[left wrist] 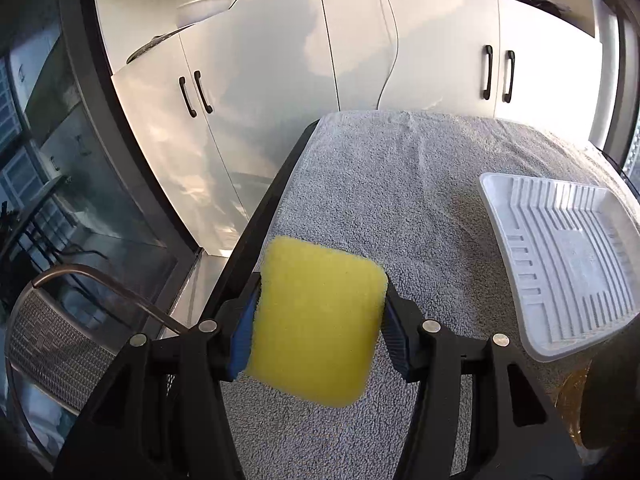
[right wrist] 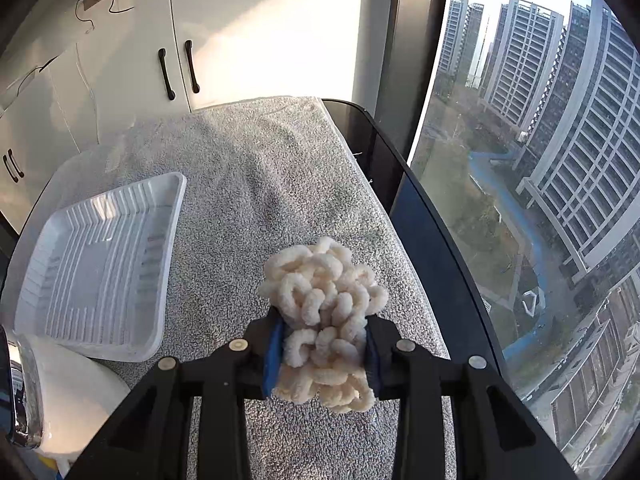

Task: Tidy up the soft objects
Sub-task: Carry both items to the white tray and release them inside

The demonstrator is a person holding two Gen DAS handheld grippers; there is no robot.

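Tray [left wrist: 560,264] position governs the coming move: it lies on the towel [left wrist: 400,184] ahead and to the right of the left gripper [left wrist: 316,320], ahead and to the left of the right gripper [right wrist: 322,344], its long axis running away from both. Left jaws are clamped on the sponge [left wrist: 316,320]; right jaws are clamped on the looped cloth [right wrist: 324,312]. Neither gripper appears clearly nearer. Only the right view shows the window side.
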